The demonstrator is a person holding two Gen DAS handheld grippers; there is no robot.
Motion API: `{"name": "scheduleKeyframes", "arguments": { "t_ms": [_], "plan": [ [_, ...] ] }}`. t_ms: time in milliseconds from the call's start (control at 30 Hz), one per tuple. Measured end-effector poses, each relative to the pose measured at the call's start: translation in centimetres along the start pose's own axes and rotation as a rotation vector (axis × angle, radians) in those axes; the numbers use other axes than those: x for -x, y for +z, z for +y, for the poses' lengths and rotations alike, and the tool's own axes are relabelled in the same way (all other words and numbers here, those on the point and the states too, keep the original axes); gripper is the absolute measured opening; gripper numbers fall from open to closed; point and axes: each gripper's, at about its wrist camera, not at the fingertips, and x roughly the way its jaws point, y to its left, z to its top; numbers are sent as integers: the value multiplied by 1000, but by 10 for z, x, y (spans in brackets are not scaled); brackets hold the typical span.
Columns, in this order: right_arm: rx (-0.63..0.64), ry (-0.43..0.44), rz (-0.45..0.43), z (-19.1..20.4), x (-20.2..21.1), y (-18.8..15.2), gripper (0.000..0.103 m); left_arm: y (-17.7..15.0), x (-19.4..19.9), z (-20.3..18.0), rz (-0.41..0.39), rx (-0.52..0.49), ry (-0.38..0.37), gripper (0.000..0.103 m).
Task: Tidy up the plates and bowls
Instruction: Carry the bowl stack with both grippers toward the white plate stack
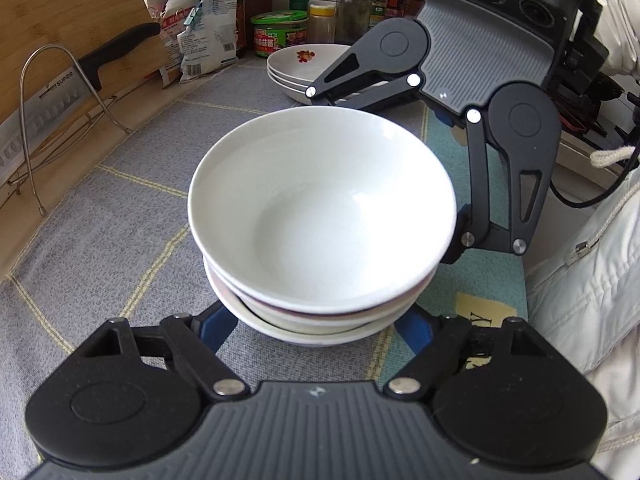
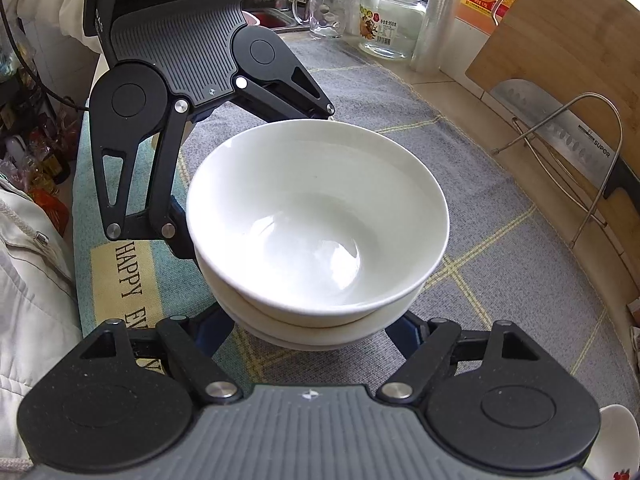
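Observation:
A stack of white bowls (image 1: 320,208) (image 2: 316,216) stands on the grey checked cloth (image 1: 120,208). My left gripper (image 1: 316,332) reaches in from one side, and its blue fingers (image 1: 218,328) hug the lowest bowl, their tips hidden under the rims. My right gripper (image 2: 316,332) comes from the opposite side, and its blue fingers (image 2: 216,332) clasp the same stack. In the left wrist view, one of the right gripper's fingers (image 1: 458,236) lies against the bowls' side. A pile of white plates (image 1: 304,64) with a floral print sits behind.
A cleaver (image 1: 60,92) hangs in a wire rack (image 2: 580,160) in front of a wooden board (image 2: 560,40). Jars, bottles and snack bags (image 1: 208,32) line the back edge. A glass mug (image 2: 320,8) and a jar (image 2: 394,20) stand near the sink. A person's pale jacket (image 1: 592,260) is close.

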Motion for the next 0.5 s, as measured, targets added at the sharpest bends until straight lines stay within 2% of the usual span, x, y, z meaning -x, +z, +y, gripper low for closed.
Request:
{"name": "scheduleKeyframes", "arguments": {
  "t_ms": [500],
  "plan": [
    [-23, -11, 2, 2, 2, 0, 85, 0, 2, -3, 2, -4, 12, 84]
  ]
}}
